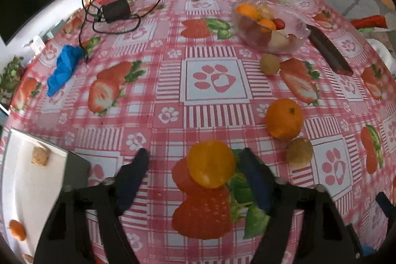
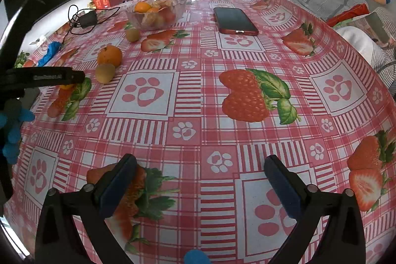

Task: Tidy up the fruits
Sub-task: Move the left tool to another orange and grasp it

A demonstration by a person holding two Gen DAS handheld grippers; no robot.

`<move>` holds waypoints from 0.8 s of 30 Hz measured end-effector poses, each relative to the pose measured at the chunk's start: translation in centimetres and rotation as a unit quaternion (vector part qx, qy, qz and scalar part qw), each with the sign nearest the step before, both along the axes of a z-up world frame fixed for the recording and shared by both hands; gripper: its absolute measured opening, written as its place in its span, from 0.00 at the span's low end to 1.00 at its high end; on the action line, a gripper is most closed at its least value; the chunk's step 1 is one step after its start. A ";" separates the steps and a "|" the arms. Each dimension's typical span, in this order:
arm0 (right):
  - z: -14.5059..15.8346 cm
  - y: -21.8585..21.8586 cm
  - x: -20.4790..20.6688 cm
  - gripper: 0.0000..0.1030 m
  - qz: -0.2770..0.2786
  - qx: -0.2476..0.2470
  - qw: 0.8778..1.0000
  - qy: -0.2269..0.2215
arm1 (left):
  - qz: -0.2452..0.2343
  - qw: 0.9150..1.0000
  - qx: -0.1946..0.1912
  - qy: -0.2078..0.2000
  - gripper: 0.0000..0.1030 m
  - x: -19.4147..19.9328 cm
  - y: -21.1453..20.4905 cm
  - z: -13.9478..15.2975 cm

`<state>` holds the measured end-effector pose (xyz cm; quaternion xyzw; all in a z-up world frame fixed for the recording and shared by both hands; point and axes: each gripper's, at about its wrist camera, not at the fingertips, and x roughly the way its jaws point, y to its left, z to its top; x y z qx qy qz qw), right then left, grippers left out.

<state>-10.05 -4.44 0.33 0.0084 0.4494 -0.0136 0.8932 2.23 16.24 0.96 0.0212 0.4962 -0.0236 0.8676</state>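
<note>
A small yellow-orange fruit lies on the tablecloth between the fingers of my left gripper, which is open; its right finger is close to the fruit. An orange and a brown kiwi lie just beyond, another kiwi farther on. A clear bowl with several fruits stands at the back. My right gripper is open and empty over the cloth. The right wrist view shows the orange, two kiwis, the bowl and the left gripper's finger.
A red phone lies right of the bowl. A black charger with cable and a blue cloth are at the left. A white surface with an orange bit is beyond the table's left edge.
</note>
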 end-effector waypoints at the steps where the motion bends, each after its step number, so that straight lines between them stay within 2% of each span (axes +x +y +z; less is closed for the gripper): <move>1: 0.0 0.0 0.0 1.00 0.000 0.000 1.000 0.000 | 0.003 1.000 -0.004 -0.007 0.62 -0.2 0.1 0.1; 2: 0.0 0.0 0.0 1.00 0.000 0.000 1.000 0.000 | 0.002 1.000 -0.003 -0.012 0.60 -0.4 0.2 0.1; 4: 0.0 0.0 0.0 1.00 0.000 0.000 1.000 0.000 | -0.003 1.000 0.000 -0.020 0.42 -0.9 0.3 0.2; 6: 0.0 0.0 0.0 1.00 0.000 0.000 1.000 0.000 | -0.007 1.000 0.004 -0.025 0.38 -1.9 0.5 0.3; 17: 0.0 0.0 0.0 1.00 0.001 0.000 1.000 0.000 | -0.002 0.998 -0.006 -0.056 0.38 -10.2 3.1 0.0; 21: 0.1 0.0 0.0 1.00 0.000 0.000 1.000 0.000 | -0.008 0.999 -0.014 -0.047 0.42 -10.4 3.2 0.4; 23: 0.1 0.0 0.0 1.00 0.000 0.000 1.000 0.000 | -0.012 0.998 -0.029 -0.048 0.52 -9.6 3.2 1.1; 24: 0.1 0.0 0.0 1.00 0.000 0.000 1.000 0.000 | -0.012 0.998 -0.032 -0.054 0.63 -9.1 3.0 1.6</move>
